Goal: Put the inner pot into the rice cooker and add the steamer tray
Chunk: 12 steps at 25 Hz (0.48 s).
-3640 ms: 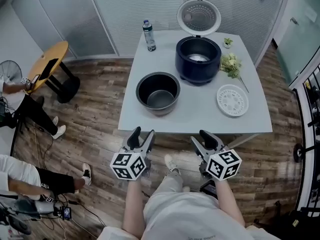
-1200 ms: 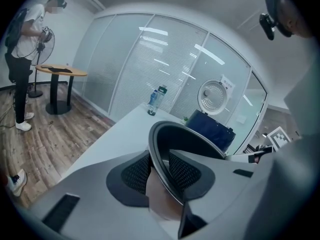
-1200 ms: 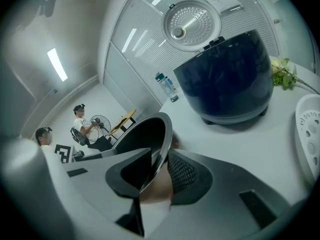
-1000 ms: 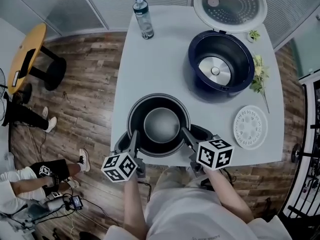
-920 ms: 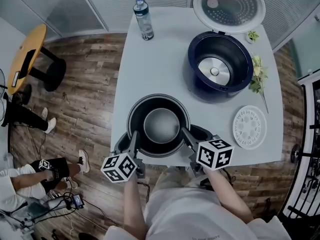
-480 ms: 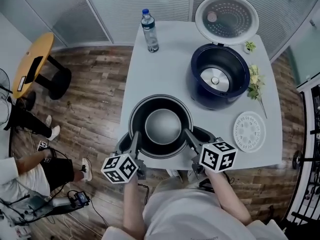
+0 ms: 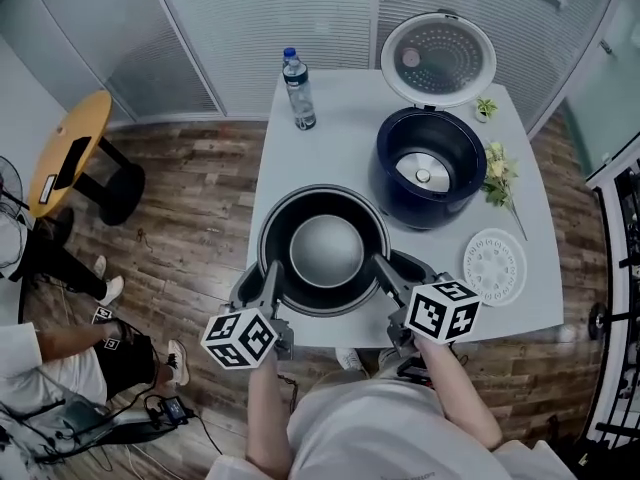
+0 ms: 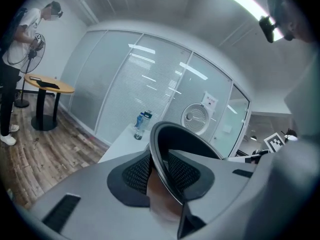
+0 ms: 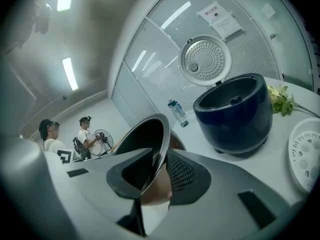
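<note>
The person's left gripper (image 7: pixel 268 274) and right gripper (image 7: pixel 386 268) reached forward side by side from two forearms (image 7: pixel 262 408) held roughly parallel. Each pair of jaws was clamped on the rim of the inner pot (image 7: pixel 325 251), one pad inside and one outside: left gripper at the near-left edge, right gripper at the near-right. The marker cubes (image 7: pixel 240 336) faced upward.

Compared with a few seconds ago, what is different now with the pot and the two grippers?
Both grippers, empty before, now clamp the inner pot by its rim: the left gripper on its left side, the right gripper on its right. The pot came from the middle of the table to its near edge and looks lifted. The rice cooker, steamer tray and bottle stayed put.
</note>
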Available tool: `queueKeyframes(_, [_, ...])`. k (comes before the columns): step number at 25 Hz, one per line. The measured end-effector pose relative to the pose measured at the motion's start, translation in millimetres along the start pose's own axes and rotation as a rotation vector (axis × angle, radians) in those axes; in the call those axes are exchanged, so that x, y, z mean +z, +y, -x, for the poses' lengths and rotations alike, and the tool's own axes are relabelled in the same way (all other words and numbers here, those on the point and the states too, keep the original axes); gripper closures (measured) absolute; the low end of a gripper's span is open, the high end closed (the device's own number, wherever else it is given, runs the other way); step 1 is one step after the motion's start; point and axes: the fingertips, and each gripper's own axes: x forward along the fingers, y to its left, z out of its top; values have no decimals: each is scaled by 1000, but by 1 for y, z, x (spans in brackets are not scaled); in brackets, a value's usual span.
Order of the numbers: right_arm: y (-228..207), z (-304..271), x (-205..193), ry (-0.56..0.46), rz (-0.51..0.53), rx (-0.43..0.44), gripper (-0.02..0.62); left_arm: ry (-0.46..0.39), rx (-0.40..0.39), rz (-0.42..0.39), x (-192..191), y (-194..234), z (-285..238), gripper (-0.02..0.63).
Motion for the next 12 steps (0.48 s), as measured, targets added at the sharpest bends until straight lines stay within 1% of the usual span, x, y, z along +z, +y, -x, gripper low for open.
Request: queueKeyframes(12, [11,32,44,-124,31,-6,500,-84,-95,-57,45,-39,-1,499])
